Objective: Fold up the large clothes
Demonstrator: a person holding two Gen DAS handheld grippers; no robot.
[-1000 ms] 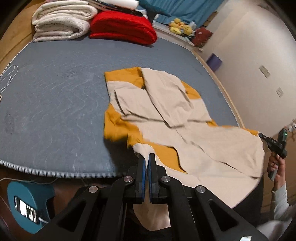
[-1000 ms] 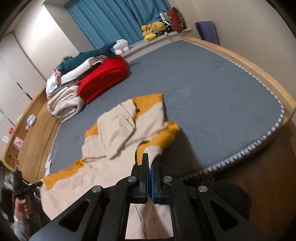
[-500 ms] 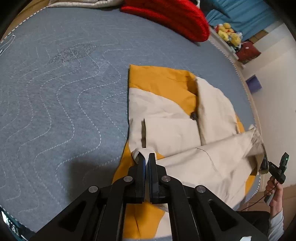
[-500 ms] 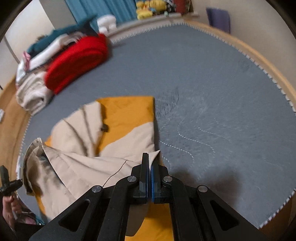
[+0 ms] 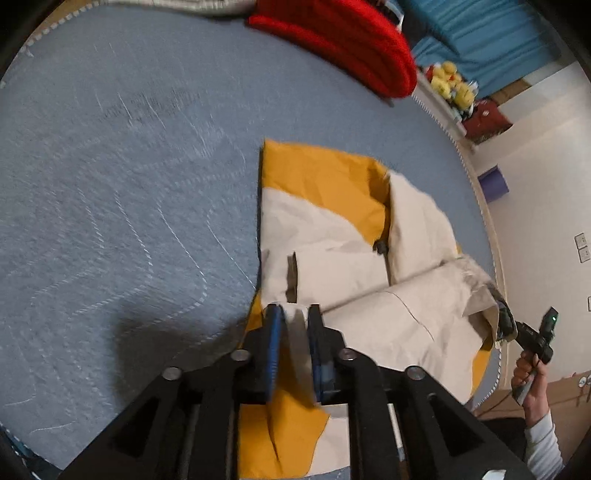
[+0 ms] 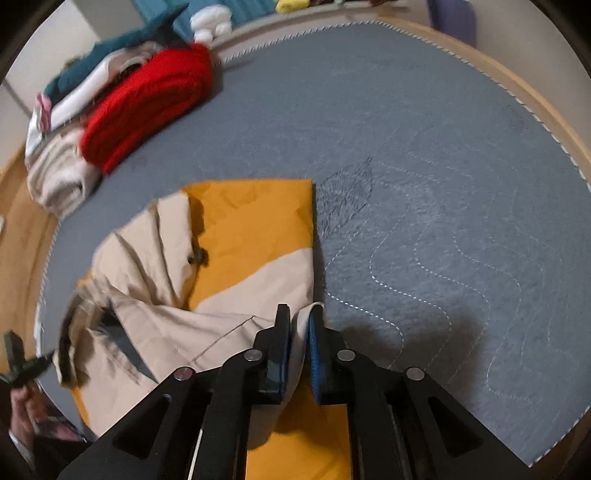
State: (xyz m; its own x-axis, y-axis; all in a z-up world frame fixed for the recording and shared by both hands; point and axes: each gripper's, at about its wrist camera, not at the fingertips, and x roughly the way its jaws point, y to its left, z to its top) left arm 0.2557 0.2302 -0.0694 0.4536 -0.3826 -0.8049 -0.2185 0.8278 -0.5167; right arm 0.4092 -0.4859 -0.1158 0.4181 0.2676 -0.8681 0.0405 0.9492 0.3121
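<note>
A wide bed with a grey-blue quilted cover [image 6: 443, 155] fills most of both views; wavy stitch lines run over it. A light wood frame [image 6: 524, 92] goes around its edge. At the far end lie a red folded blanket [image 5: 343, 40] and cream bedding [image 6: 59, 173]. Behind them hangs a blue curtain [image 5: 491, 33], w/ yellow soft toys [image 5: 452, 83] on a ledge. The wall [image 5: 539, 177] at right is pale, w/ white sockets [image 5: 581, 247]. Light is dim, indoor.
</note>
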